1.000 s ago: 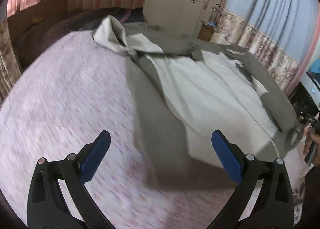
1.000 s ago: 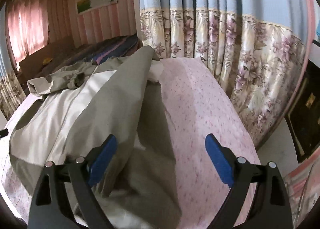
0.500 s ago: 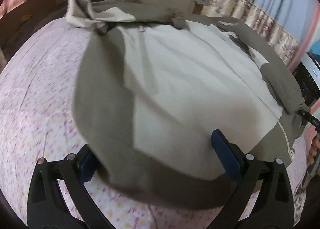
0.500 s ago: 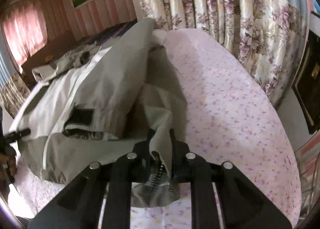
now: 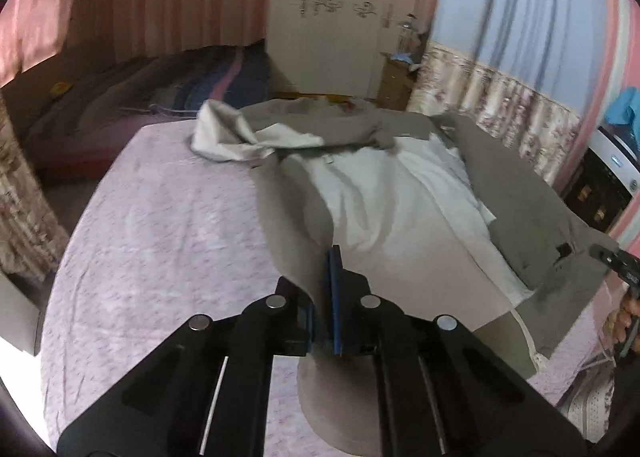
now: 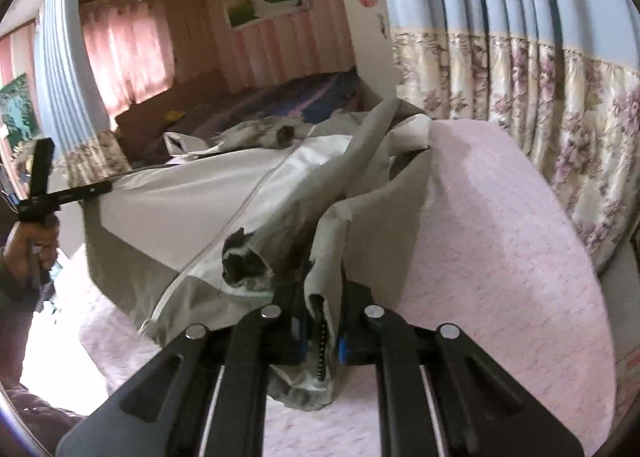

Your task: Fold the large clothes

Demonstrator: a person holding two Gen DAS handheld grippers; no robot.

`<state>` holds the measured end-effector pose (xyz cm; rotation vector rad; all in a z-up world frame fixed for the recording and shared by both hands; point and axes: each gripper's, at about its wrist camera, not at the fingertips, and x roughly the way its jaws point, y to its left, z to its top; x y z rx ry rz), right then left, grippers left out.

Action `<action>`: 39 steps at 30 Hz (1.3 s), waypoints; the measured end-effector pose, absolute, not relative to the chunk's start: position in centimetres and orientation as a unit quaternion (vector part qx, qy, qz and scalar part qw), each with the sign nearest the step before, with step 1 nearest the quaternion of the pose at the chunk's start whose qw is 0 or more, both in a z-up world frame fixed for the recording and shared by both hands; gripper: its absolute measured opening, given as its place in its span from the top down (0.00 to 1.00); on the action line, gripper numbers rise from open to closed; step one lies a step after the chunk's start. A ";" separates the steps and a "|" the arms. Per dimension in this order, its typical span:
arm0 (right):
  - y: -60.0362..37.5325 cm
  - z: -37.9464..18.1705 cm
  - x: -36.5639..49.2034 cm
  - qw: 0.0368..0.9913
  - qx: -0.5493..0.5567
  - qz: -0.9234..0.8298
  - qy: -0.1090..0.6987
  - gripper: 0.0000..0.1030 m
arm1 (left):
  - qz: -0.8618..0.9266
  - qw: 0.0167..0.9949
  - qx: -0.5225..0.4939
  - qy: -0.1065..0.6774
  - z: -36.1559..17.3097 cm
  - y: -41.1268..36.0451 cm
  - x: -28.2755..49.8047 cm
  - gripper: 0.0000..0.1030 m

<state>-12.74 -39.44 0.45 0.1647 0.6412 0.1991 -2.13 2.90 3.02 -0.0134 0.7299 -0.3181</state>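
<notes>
Now we hold the jacket [image 5: 516, 213] by two points of its near hem: our left gripper [image 5: 325, 309] is clamped on the grey left edge, our right gripper [image 6: 320, 333] pinched tight on the zippered front edge. The garment lies open, pale lining up, on the pink bedspread [image 5: 168, 241], its long axis running away from both sets of fingers toward the hood [image 5: 232, 133] at the far end. Neither hand is clearly nearer; any fold, we judge, would carry the hem forward along that axis.
</notes>
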 end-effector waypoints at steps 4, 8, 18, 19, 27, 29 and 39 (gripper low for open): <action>-40.2 -2.7 -13.0 0.933 0.057 0.051 0.351 0.27 | -0.125 0.911 -0.030 0.393 -1.0 4.8 -2.1 0.66; -43.1 -3.0 -14.7 0.941 0.080 -0.002 0.328 0.23 | -0.096 0.914 -0.043 0.393 -3.4 6.5 -4.1 0.19; -44.2 2.4 -14.3 0.961 0.108 -0.044 0.252 0.09 | -0.052 0.938 -0.031 0.340 0.6 7.0 -5.1 0.03; -43.5 2.6 -13.5 0.961 0.100 -0.038 0.255 0.09 | -0.055 0.939 -0.030 0.338 0.8 6.9 -4.8 0.03; -40.0 0.3 -9.7 0.945 0.105 0.015 0.309 0.09 | -0.063 0.929 -0.030 0.364 -1.2 5.1 -3.1 0.03; -39.2 -0.6 -8.7 0.939 0.103 0.033 0.326 0.09 | -0.068 0.926 -0.031 0.369 -1.7 4.8 -2.9 0.03; -38.3 -2.6 -5.3 0.929 0.072 0.044 0.360 0.95 | -0.083 0.923 -0.023 0.375 -2.1 2.9 -1.2 0.03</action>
